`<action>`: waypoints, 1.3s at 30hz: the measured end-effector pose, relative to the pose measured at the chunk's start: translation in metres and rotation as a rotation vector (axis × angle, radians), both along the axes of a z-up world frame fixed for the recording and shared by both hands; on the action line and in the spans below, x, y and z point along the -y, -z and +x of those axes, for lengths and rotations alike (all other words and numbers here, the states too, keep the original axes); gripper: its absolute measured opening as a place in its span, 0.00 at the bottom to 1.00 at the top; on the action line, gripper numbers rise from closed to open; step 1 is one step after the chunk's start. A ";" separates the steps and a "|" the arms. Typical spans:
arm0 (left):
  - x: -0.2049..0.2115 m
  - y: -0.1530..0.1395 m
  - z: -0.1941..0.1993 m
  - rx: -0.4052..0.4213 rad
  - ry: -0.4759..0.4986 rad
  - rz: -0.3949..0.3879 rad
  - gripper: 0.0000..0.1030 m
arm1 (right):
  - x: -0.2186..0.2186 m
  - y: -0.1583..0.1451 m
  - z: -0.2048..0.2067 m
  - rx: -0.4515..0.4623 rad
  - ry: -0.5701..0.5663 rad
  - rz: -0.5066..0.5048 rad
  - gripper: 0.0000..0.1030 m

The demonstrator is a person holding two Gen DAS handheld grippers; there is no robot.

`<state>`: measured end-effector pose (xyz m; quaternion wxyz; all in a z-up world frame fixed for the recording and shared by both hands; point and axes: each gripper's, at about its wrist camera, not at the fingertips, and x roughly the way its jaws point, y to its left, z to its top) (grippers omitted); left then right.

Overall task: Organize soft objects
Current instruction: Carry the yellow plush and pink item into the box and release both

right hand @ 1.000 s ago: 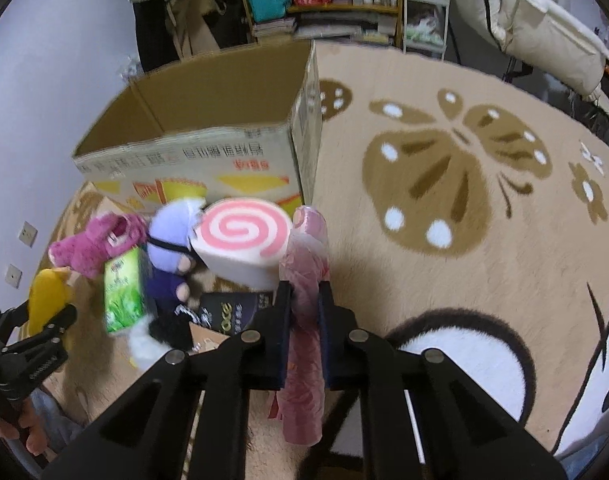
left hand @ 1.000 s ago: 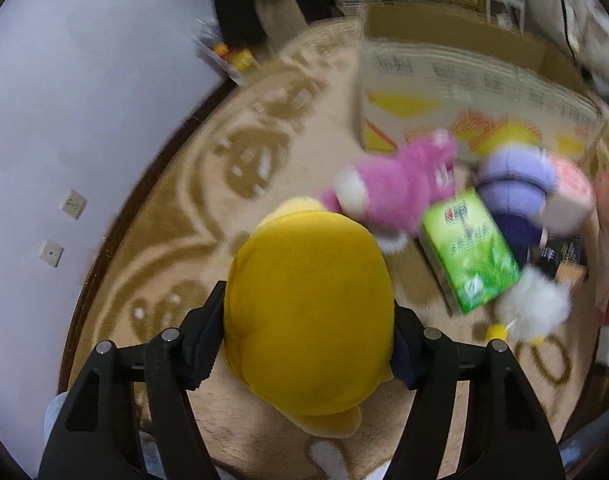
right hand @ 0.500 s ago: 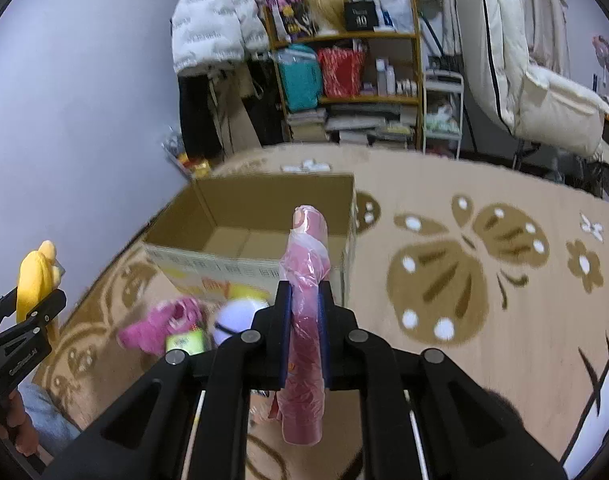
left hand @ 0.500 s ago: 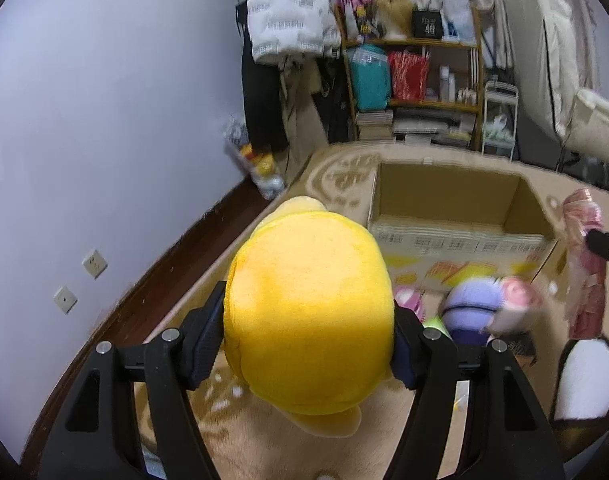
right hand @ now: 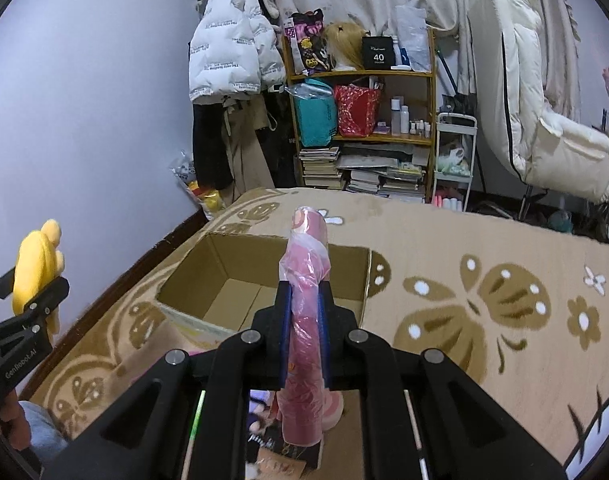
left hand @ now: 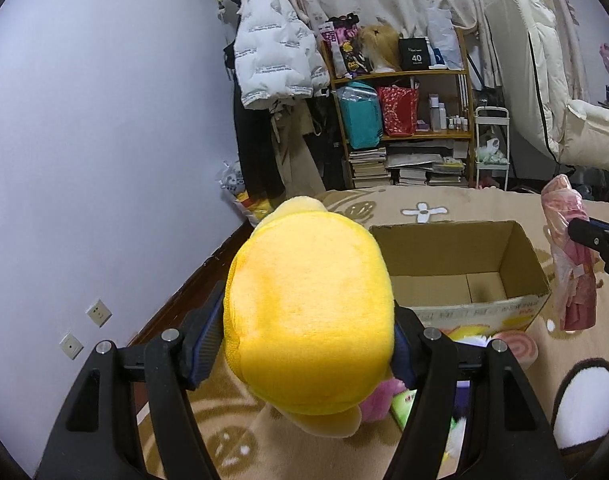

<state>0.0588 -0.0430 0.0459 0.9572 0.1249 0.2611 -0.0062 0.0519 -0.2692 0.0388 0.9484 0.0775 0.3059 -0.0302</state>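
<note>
jaws clamp yellow plush point(left hand: 308, 320), pink doll point(right hand: 306, 320).

Yellow plush point(left hand: 308, 316) and bagged pink doll point(right hand: 306, 320) — both aloft, upright, before open cardboard box point(left hand: 460, 264).

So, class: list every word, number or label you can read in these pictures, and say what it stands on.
"40": black box on the top shelf; the small line under it is unreadable.
"GenRobot.AI": side of the left gripper.
White jacket: rows of print, too small to read.
Cardboard box: front print too blurred.
Green packet: mostly hidden.
</note>
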 end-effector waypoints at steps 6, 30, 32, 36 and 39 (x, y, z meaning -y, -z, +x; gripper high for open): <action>0.020 0.004 0.033 0.014 0.046 0.025 0.66 | 0.008 0.003 0.027 -0.011 -0.008 -0.003 0.12; 0.079 0.073 0.121 -0.162 0.178 -0.054 0.75 | 0.027 0.052 0.109 -0.098 -0.066 0.042 0.15; 0.081 0.074 0.122 -0.163 0.175 -0.046 0.78 | 0.027 0.055 0.109 -0.102 -0.069 0.050 0.16; 0.076 0.070 0.118 -0.136 0.162 -0.030 0.94 | 0.028 0.051 0.106 -0.099 -0.068 0.045 0.53; 0.069 0.062 0.113 -0.110 0.134 -0.043 0.97 | 0.028 0.045 0.096 -0.079 -0.047 0.042 0.65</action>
